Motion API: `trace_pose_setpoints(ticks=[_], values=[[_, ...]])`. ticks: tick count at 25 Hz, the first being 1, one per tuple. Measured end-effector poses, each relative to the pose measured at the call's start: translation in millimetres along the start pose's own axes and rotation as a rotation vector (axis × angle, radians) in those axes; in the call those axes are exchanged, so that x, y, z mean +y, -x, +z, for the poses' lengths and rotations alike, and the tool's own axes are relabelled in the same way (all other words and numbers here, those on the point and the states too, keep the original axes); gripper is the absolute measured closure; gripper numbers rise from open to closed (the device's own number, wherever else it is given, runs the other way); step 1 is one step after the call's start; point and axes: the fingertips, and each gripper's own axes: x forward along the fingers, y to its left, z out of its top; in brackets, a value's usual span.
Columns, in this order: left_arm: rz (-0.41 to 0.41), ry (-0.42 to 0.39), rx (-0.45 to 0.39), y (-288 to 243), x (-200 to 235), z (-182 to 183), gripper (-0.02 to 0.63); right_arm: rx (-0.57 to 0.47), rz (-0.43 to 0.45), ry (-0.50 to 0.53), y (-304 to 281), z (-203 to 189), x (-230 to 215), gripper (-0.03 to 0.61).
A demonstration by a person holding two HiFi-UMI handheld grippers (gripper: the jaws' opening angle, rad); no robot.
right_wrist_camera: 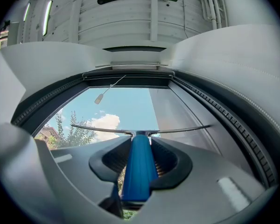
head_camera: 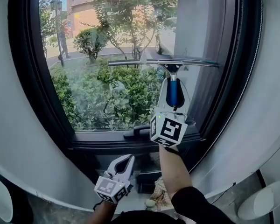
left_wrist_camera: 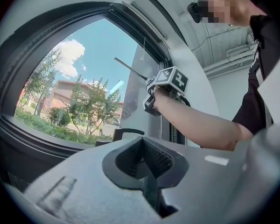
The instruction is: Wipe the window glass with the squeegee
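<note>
The squeegee (head_camera: 172,93) has a blue handle and a long thin blade (head_camera: 163,62) lying level against the window glass (head_camera: 98,45), right of its middle. My right gripper (head_camera: 172,85) is shut on the blue handle from below, arm raised. In the right gripper view the handle (right_wrist_camera: 137,167) fills the gap between the jaws of the right gripper (right_wrist_camera: 139,158), and the blade (right_wrist_camera: 107,129) crosses the pane above. My left gripper (head_camera: 125,161) hangs low beneath the sill, shut and holding nothing; the left gripper (left_wrist_camera: 144,160) view shows its ridged pads empty and the right gripper (left_wrist_camera: 167,84) up at the glass.
A dark window frame (head_camera: 35,92) rings the pane, with a black latch handle (head_camera: 137,130) on the bottom rail. Below the sill are a dark box (head_camera: 148,181) and a crumpled cloth (head_camera: 161,196). A white round object (head_camera: 263,199) sits at the lower right.
</note>
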Motion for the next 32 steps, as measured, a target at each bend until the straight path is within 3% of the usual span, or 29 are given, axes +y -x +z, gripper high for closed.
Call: trace_pose_setpoints(ticks=[32], values=[[-0.055,0.031,0.024,-5.8,-15.6,-11.7,0.615,0.08,0.01,0.039,42.1,-24.7,-1.6,0.449]])
